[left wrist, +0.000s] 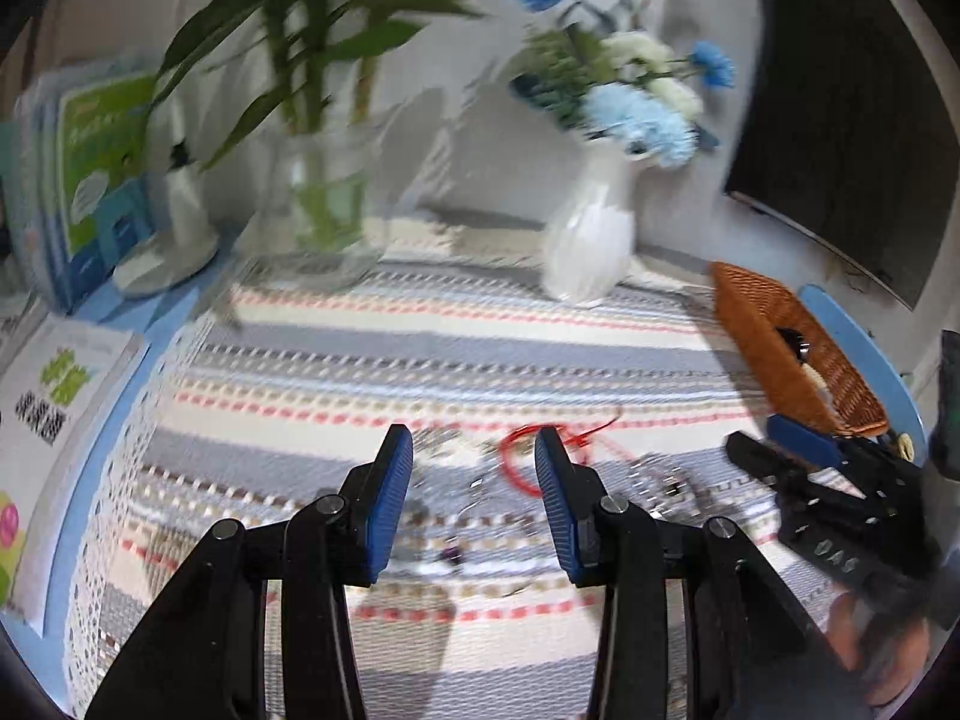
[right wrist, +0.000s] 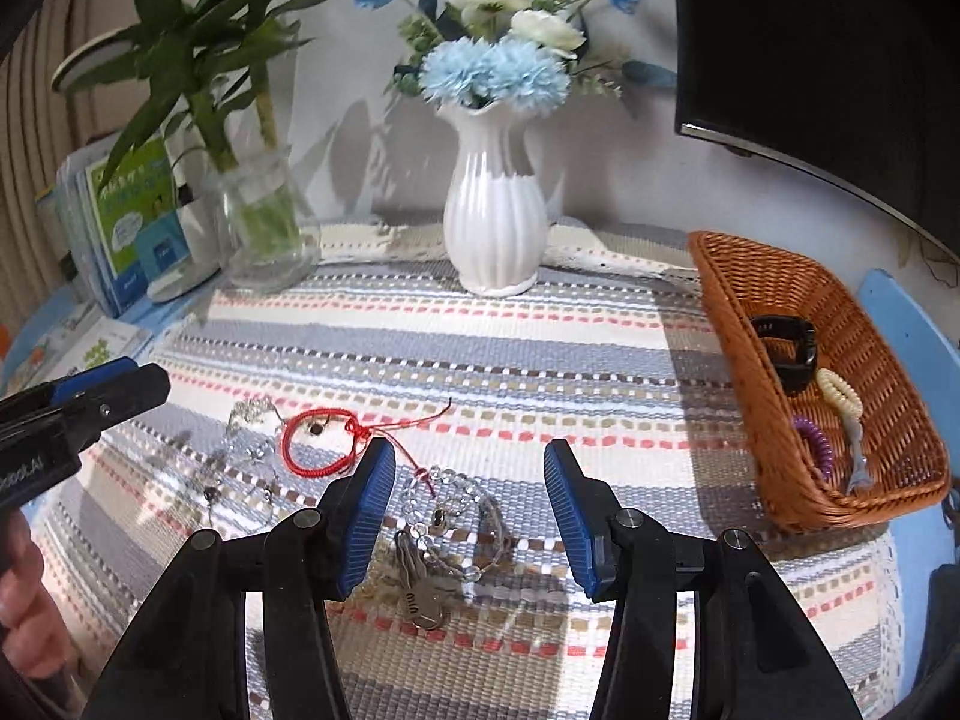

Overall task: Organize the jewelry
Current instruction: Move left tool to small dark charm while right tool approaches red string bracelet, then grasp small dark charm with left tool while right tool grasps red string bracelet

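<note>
Our right gripper (right wrist: 468, 516) has its fingers (right wrist: 366, 516) parted about halfway and holding nothing, with a clear bead bracelet (right wrist: 444, 498) and a key (right wrist: 423, 600) lying between them on the striped cloth (right wrist: 480, 360) of the bench. Our left gripper (left wrist: 474, 504) is likewise half open and empty, hovering over a blurred scatter of clear beads, with the red cord bracelet (right wrist: 318, 441) at its 1 o'clock. In the right wrist view that cord lies at 10 o'clock of the fingers and the wicker basket (right wrist: 738, 324) at 2 o'clock, already holding a black watch (right wrist: 786, 348), a cream band and a purple coil tie. We judge the beads light, hard and slippery, so pinch across the strand; the cord is soft and limp, best taken at its loop.
</note>
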